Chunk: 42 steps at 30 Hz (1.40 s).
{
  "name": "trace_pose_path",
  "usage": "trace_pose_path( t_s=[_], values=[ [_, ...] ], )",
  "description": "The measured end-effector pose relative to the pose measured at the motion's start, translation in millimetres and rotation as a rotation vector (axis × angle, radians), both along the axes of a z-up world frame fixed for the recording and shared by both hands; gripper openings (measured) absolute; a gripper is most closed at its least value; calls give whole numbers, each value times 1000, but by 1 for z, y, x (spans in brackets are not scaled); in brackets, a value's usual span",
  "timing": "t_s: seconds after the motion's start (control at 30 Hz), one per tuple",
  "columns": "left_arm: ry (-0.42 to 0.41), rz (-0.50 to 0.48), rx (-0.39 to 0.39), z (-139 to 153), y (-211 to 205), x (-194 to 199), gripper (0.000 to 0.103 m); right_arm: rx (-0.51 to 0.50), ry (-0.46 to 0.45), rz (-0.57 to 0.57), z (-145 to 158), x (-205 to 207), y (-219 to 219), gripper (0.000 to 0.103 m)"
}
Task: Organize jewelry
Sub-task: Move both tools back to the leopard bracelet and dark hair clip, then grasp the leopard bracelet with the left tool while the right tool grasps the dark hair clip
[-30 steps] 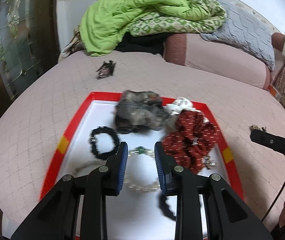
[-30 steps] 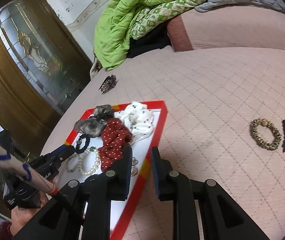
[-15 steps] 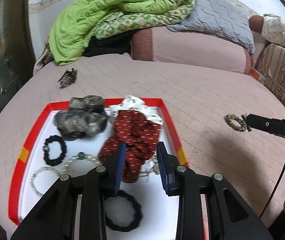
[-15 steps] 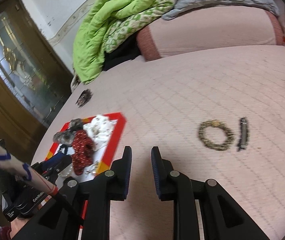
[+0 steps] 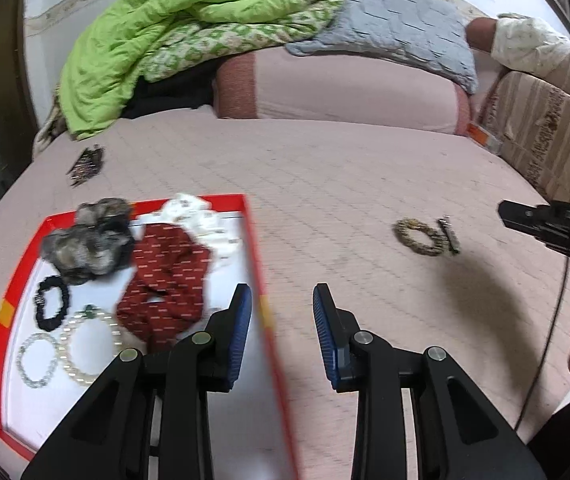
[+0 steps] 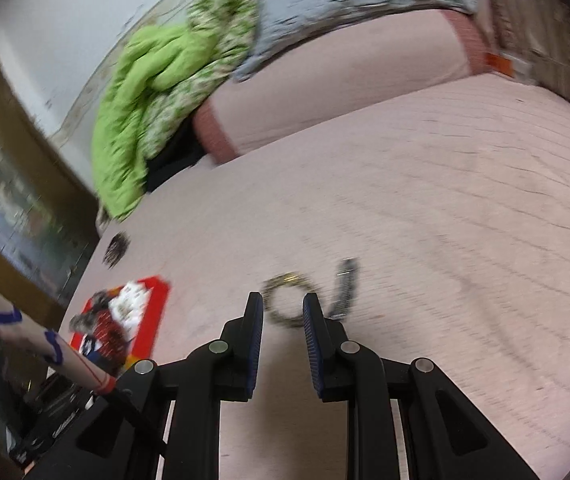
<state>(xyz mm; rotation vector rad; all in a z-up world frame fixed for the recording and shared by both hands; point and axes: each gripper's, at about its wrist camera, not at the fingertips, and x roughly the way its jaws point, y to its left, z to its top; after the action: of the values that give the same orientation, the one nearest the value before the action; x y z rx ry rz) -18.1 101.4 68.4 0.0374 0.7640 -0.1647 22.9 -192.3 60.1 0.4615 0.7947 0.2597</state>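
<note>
Big pink quilted bed cover (image 5: 345, 168) fills most of both views, with a lime green comforter (image 5: 145, 40) bunched up at the far end on top of a green-and-white patterned blanket (image 5: 245, 36). There's a gray quilted pillow (image 5: 397, 20) next to that pile, lying over a pink bolster (image 5: 345, 88), and a brown door with a glass panel (image 6: 1, 208) off to the left.

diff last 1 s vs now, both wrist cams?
Both claws swung rightward off the red tray. The right claw, open and empty, closed in on the gold bracelet, which now lies just ahead of its tips beside the hair clip. The left claw, open, went from over the tray to straddling its right rim. Nothing grasped or released; tray contents and bracelet unmoved.
</note>
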Motion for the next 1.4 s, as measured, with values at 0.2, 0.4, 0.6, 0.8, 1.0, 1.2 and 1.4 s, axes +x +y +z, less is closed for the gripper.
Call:
trace_pose_path(
  t_s=[0.2,0.4,0.6,0.8,1.0,1.2,1.4],
  values=[
    [37,-76,-15,-4,-39,6,31,34,106,-29,-25,27,-23,35],
    [72,-130,-32,-5,-66,16,32,-94,128,10,-38,51,-2,35],
    [94,-127,-44,-4,-72,33,32,-182,179,56,-60,73,15,35],
    [150,-146,-65,-8,-86,59,36,-363,201,71,-61,76,20,15],
    [241,-158,-114,-28,-113,95,37,-332,214,-31,-55,70,-16,15],
    [332,-121,-152,-58,-134,128,34,-248,211,-57,-51,66,-34,15],
    [233,-120,-66,-58,-137,121,6,-184,174,-44,-44,65,-33,16]
  ],
)
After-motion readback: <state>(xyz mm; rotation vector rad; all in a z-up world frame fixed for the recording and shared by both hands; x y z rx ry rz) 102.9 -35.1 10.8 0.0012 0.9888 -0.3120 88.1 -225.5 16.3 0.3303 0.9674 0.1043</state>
